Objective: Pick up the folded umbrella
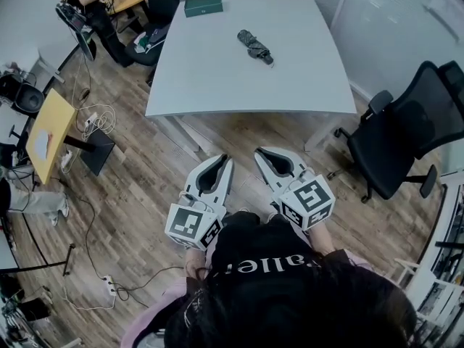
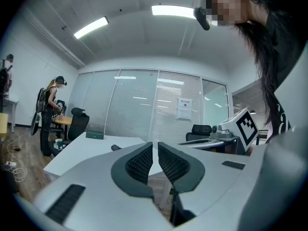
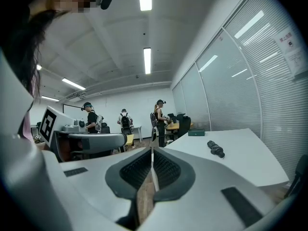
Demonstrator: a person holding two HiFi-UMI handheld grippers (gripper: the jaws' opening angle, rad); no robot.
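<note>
Folded umbrella (image 1: 255, 46), black and strapped shut, is seen lying flat on the white table (image 1: 217, 78), toward the far right part of the top, well apart from both tools. A dark green box (image 1: 204, 6) is seen at the table's far edge, left of the umbrella and apart from it. Left tool (image 1: 223, 159) and right tool (image 1: 259, 153) are held side by side over the wood floor (image 1: 145, 187), short of the table's near edge, both pointed toward the table. In the left gripper view the left tool (image 2: 155, 146) is seen with its jaws drawn in to a thin slit, nothing between them; the umbrella (image 2: 115, 147) and green box (image 2: 95, 135) are seen far off, left of the jaws. In the right gripper view the right tool (image 3: 152, 150) is seen fully closed, tips touching, nothing gripped; the umbrella (image 3: 216, 148) is seen on the table to the right of the jaws. A black office chair (image 1: 406, 136) is parked right of the table, a yellow desk (image 1: 51, 133) is seen at far left.
</note>
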